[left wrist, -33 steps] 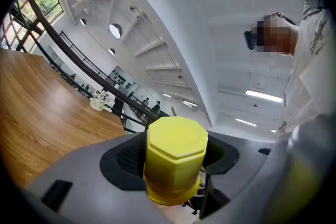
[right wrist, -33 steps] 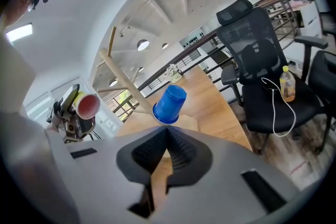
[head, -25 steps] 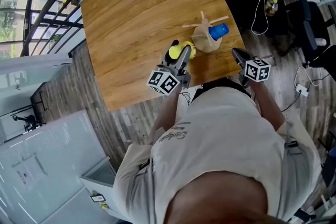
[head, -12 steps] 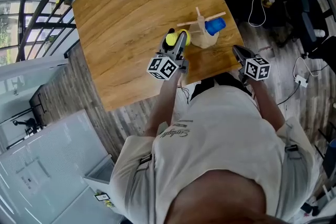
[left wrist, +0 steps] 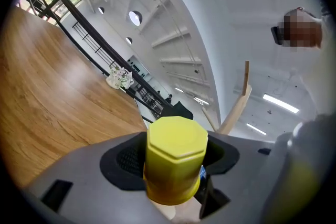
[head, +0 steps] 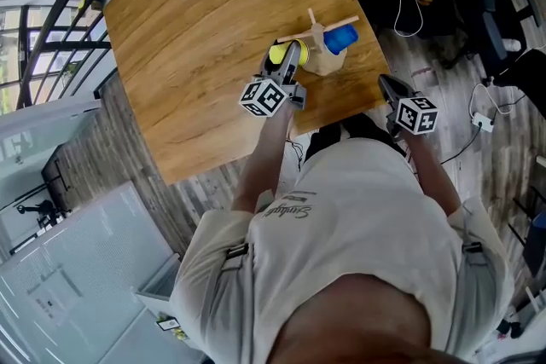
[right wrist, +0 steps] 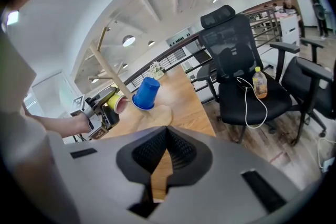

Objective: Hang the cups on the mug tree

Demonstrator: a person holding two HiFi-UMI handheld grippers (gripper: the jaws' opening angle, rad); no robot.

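The wooden mug tree point(head: 319, 45) stands near the table's right front corner, with a blue cup point(head: 339, 38) hanging upside down on one of its right pegs. My left gripper point(head: 291, 57) is shut on a yellow cup point(head: 276, 56) and holds it just left of the tree. In the left gripper view the yellow cup point(left wrist: 176, 139) fills the space between the jaws, bottom towards the camera, with the tree's pegs point(left wrist: 239, 107) right behind it. My right gripper point(head: 388, 89) hangs off the table's right edge, shut and empty. The right gripper view shows the blue cup point(right wrist: 147, 93) and the yellow cup point(right wrist: 115, 102) side by side.
A black office chair point(right wrist: 236, 60) with a bottle point(right wrist: 259, 84) and a white cable on its seat stands right of the wooden table point(head: 205, 21). A black railing point(head: 51, 21) runs along the far left. A small plant point(left wrist: 119, 78) sits at the table's far end.
My left gripper has carried the yellow cup away from the person and closer to the mug tree. The right gripper has shifted only slightly and stays shut.
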